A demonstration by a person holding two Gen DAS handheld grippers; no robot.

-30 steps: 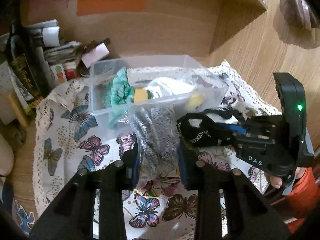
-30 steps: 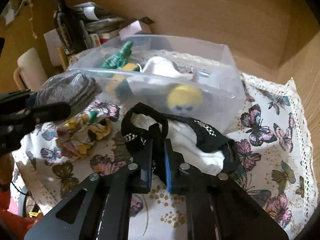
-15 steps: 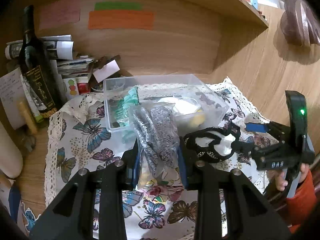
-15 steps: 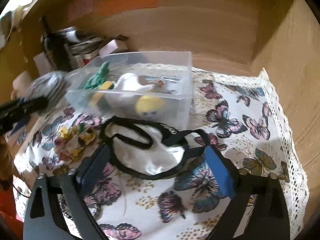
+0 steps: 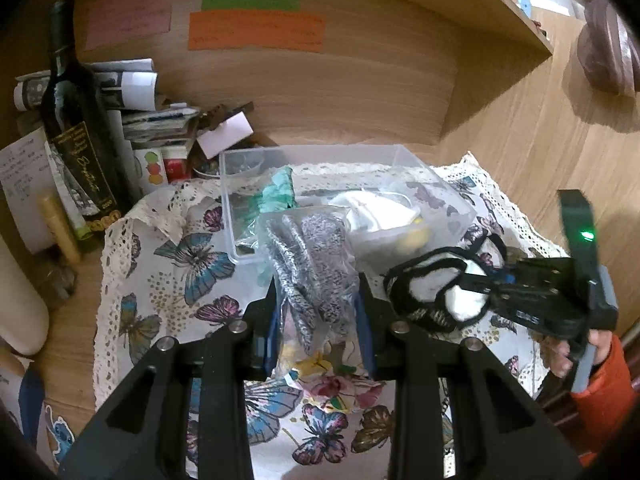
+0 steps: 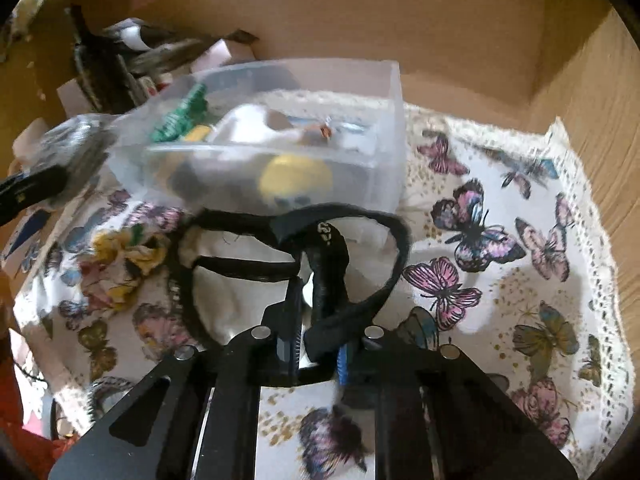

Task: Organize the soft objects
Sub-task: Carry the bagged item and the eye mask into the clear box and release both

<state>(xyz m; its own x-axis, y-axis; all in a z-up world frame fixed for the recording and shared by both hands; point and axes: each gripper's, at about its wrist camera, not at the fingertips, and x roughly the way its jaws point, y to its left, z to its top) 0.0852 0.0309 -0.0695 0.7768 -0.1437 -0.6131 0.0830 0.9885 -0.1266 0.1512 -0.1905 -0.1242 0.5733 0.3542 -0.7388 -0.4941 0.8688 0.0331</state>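
My left gripper [image 5: 318, 320] grips the bagged grey knit [image 5: 316, 264] before the clear bin [image 5: 400, 152]; my right gripper [image 6: 316, 344] has just closed on the black-trimmed white garment's [image 6: 240, 300] limp, light strap, likeliest to hold bunched

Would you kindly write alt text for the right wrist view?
The right gripper is shut on a black-edged white garment lying on a butterfly tablecloth. Behind it stands a clear plastic box holding soft toys.
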